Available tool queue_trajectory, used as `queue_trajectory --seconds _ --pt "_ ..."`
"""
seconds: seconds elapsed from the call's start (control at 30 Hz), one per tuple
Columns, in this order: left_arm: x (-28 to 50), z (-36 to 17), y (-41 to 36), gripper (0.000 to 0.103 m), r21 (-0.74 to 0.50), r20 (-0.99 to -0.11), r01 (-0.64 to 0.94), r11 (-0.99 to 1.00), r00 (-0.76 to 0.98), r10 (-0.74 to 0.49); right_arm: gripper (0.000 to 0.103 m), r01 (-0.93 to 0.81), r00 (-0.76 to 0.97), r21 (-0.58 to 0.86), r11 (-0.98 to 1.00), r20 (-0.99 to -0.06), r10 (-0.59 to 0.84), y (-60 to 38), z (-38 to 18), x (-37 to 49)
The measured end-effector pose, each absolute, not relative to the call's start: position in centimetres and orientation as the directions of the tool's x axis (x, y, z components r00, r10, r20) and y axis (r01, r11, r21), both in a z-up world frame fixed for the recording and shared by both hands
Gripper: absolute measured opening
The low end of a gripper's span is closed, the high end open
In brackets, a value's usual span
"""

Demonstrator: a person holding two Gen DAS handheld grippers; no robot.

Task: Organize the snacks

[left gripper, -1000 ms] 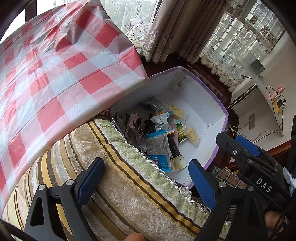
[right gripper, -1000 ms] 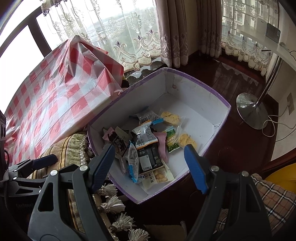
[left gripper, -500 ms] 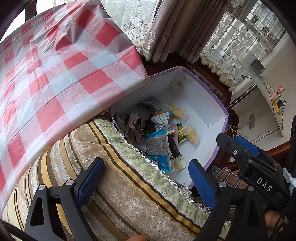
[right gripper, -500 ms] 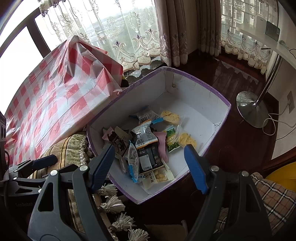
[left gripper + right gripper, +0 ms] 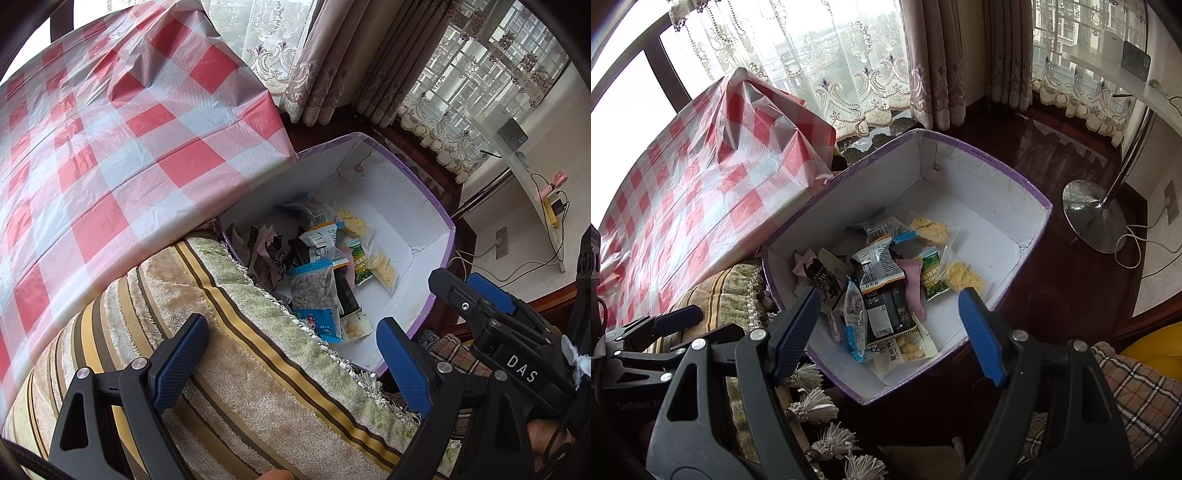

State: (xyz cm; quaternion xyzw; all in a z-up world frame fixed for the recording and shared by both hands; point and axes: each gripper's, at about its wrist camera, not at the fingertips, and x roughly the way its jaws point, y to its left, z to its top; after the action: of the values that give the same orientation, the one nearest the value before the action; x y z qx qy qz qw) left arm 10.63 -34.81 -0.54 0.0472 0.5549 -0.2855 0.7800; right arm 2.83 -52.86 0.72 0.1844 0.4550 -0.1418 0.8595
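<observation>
A white cardboard box with a purple rim sits on the dark floor and holds several snack packets. Among them are a clear bag with a blue edge, yellow crackers and a green pack. My left gripper hangs open over a striped cushion, short of the box, with nothing between its blue pads. My right gripper stands open above the box's near end, empty too. The right gripper also shows at the right of the left wrist view.
A table under a red and white checked cloth overhangs the box's left side. The cushion's tassels hang by the near corner. A lamp stand base, cables and curtains lie beyond. A plaid fabric is at lower right.
</observation>
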Motion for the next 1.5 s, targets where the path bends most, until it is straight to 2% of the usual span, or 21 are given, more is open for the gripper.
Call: queue_trajectory --seconds 1.5 --pt "10.28 -0.71 -35.01 0.098 -0.241 -0.893 0.519 0.820 0.213 -0.397 0.079 0.416 0.542 0.195 0.888 -0.837 -0.070 -52.83 0.60 2.91"
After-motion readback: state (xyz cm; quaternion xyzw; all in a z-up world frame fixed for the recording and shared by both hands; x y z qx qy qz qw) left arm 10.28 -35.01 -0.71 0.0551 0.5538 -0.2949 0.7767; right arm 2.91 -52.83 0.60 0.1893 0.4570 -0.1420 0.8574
